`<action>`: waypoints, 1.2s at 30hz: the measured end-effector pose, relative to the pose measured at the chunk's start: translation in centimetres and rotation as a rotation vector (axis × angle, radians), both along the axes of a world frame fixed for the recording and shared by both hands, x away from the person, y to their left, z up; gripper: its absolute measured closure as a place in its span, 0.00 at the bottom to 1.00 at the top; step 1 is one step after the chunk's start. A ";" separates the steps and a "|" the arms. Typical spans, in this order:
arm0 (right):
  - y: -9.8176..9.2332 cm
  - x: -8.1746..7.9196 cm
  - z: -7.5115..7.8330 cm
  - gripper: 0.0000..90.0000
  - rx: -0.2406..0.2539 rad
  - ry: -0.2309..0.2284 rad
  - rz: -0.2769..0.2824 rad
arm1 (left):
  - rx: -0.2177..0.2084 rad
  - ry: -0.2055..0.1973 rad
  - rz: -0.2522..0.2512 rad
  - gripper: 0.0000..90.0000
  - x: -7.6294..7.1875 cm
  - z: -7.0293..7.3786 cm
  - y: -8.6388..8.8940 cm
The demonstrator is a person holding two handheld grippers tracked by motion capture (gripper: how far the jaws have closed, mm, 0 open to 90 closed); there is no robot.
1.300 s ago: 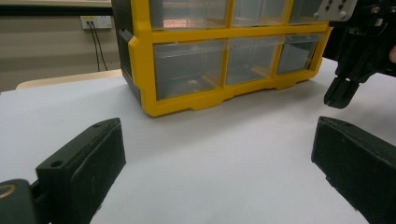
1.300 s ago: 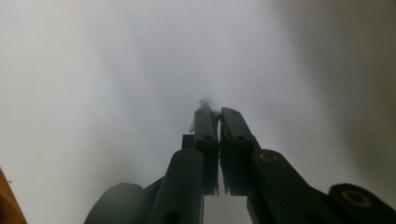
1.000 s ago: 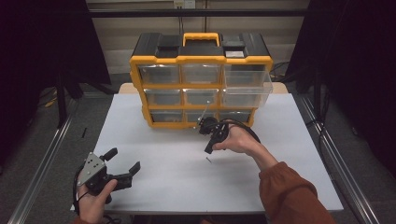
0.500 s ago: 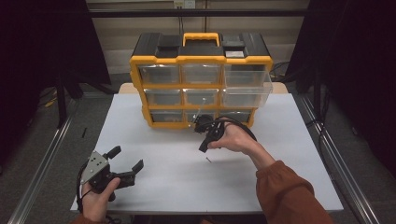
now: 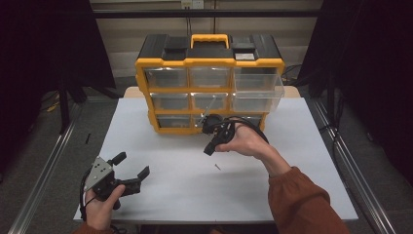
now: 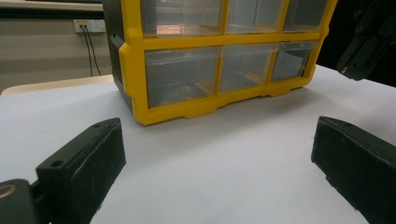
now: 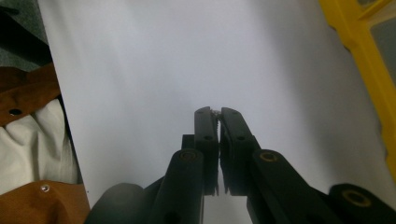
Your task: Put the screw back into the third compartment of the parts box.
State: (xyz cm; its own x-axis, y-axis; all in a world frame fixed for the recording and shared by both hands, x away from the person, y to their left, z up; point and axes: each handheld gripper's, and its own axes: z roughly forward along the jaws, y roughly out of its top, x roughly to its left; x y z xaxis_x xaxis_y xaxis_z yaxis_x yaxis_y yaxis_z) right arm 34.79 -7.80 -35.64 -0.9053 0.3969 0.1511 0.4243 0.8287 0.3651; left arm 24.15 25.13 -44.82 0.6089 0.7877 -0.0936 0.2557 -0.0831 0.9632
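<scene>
Above the white table (image 5: 302, 161) before the yellow drawer cabinet (image 5: 209, 62), right gripper (image 7: 215, 112) pinching a small screw (image 7: 215, 111) at its tips, another small screw (image 5: 217, 166) lying below, left gripper (image 5: 130, 165) spread wide, empty.

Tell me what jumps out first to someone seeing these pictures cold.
The yellow and black drawer organizer with clear drawers stands at the far middle of the white table. Just in front of it, the right gripper hangs above the table with its jaws shut on a small screw, while another small screw lies on the table below. At the near left corner, the left gripper sits low with its jaws wide open.
</scene>
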 end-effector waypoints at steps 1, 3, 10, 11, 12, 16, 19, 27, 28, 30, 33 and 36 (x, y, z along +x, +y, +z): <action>0.0 -0.1 0.2 0.95 0.006 -0.005 0.001 | 0.000 -0.001 0.000 0.03 0.0 0.0 0.0; 0.1 -0.2 0.7 0.95 0.018 -0.007 -0.002 | 0.005 0.000 -0.003 0.03 0.0 0.0 0.0; 0.0 -0.4 2.2 0.95 0.041 -0.023 -0.010 | 0.001 0.003 -0.001 0.03 0.0 0.0 0.0; -0.1 -0.4 2.6 0.95 0.047 -0.028 -0.009 | 0.000 0.004 -0.001 0.03 0.0 0.0 0.0; -0.2 -0.5 2.9 0.95 0.044 -0.030 -0.007 | 0.000 0.003 0.001 0.03 0.0 0.0 0.0; -0.6 -0.7 4.4 0.95 0.068 -0.054 -0.010 | 0.000 0.002 0.002 0.03 0.0 0.0 0.0; -0.6 -0.9 5.4 0.95 0.084 -0.069 -0.003 | 0.004 0.002 0.002 0.03 0.0 0.0 0.0; -0.6 -1.0 7.7 0.95 0.115 -0.100 0.006 | 0.004 0.003 0.000 0.03 0.0 0.0 0.1; -0.6 -1.0 8.1 0.95 0.122 -0.106 0.007 | 0.002 0.005 0.001 0.03 0.0 0.0 0.0; -0.7 -1.0 8.7 0.95 0.131 -0.115 0.010 | 0.002 0.005 0.001 0.03 0.0 0.0 0.1; -0.8 -1.0 9.6 0.95 0.151 -0.131 0.016 | 0.001 0.004 0.001 0.03 0.0 0.0 0.1; -1.0 -0.8 10.6 0.95 0.167 -0.148 0.015 | 0.002 0.004 0.000 0.03 0.0 0.0 0.1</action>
State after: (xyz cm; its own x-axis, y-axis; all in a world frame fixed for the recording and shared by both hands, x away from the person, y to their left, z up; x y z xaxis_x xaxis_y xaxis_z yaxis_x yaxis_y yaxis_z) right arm 33.95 -8.77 -25.03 -0.9280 0.3643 0.0785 0.3442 0.7572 0.5551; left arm 24.11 25.21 -44.84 0.6083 0.7880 -0.0944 0.2593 -0.0850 0.9621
